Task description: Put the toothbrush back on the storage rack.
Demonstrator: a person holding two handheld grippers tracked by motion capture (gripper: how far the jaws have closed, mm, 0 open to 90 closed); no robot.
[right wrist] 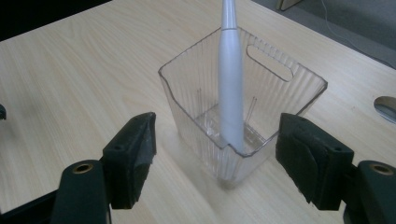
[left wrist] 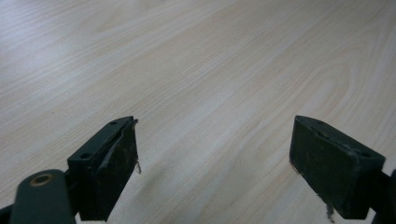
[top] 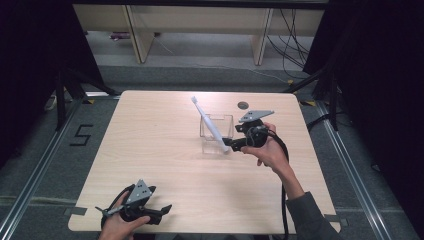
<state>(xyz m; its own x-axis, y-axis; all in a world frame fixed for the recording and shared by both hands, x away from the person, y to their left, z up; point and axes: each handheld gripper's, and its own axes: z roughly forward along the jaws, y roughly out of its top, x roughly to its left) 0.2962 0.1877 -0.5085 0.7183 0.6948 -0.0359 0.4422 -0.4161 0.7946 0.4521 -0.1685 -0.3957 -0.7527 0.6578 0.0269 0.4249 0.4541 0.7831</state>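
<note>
Beside the clear bin point(right wrist: 243, 112): right gripper point(right wrist: 217, 154), jaws wide, nothing clamped. White toothbrush point(right wrist: 231, 88) standing tilted inside that bin, seemingly just placed. Next, probably: back off without tipping. Left gripper point(left wrist: 212, 163) well apart, open, empty.

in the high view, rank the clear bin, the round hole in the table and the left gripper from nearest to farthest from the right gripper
1. clear bin: right in front of the right gripper, with the white toothbrush leaning in it.
2. round hole in the table: just past the bin, toward the far edge.
3. left gripper: at the near left corner, far across the table.
</note>
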